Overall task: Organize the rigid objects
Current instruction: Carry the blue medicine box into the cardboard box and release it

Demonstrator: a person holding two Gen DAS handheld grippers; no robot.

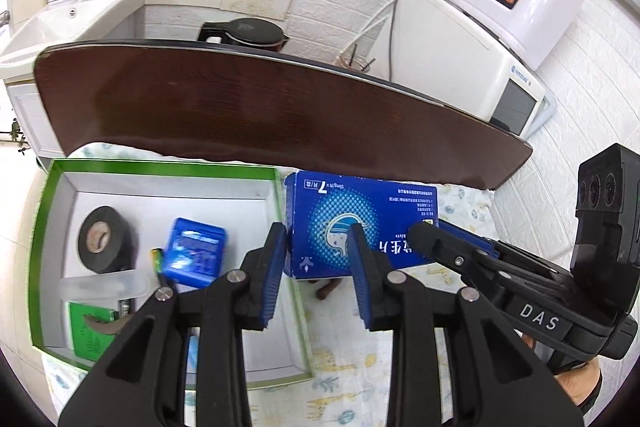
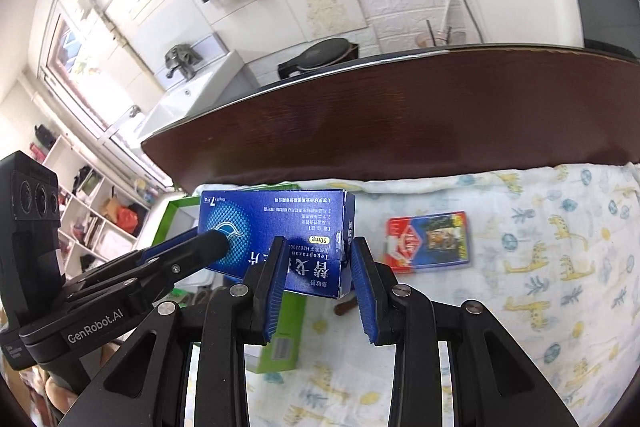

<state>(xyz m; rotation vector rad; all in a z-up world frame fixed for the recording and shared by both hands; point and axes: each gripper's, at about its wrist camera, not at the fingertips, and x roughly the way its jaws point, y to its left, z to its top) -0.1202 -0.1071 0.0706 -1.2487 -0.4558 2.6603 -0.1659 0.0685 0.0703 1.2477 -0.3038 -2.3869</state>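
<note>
A blue medicine box point(image 1: 360, 223) point(image 2: 276, 223) is held above the patterned cloth, beside the green-rimmed white tray point(image 1: 160, 169). My left gripper point(image 1: 318, 255) grips the box's left end and my right gripper point(image 2: 316, 261) grips its right end; both pairs of blue pads press its sides. The tray holds a black tape roll point(image 1: 105, 239), a small blue box point(image 1: 195, 255), a clear plastic case point(image 1: 102, 287) and a green packet point(image 1: 90, 331). A red and blue card pack point(image 2: 428, 241) lies on the cloth to the right.
A dark wooden headboard point(image 1: 280, 115) point(image 2: 400, 123) rises behind the cloth. Behind it stand a white appliance point(image 1: 460, 43), a black kettle point(image 1: 248, 33) and a sink point(image 1: 60, 19). The cloth point(image 2: 540, 267) spreads to the right of the card pack.
</note>
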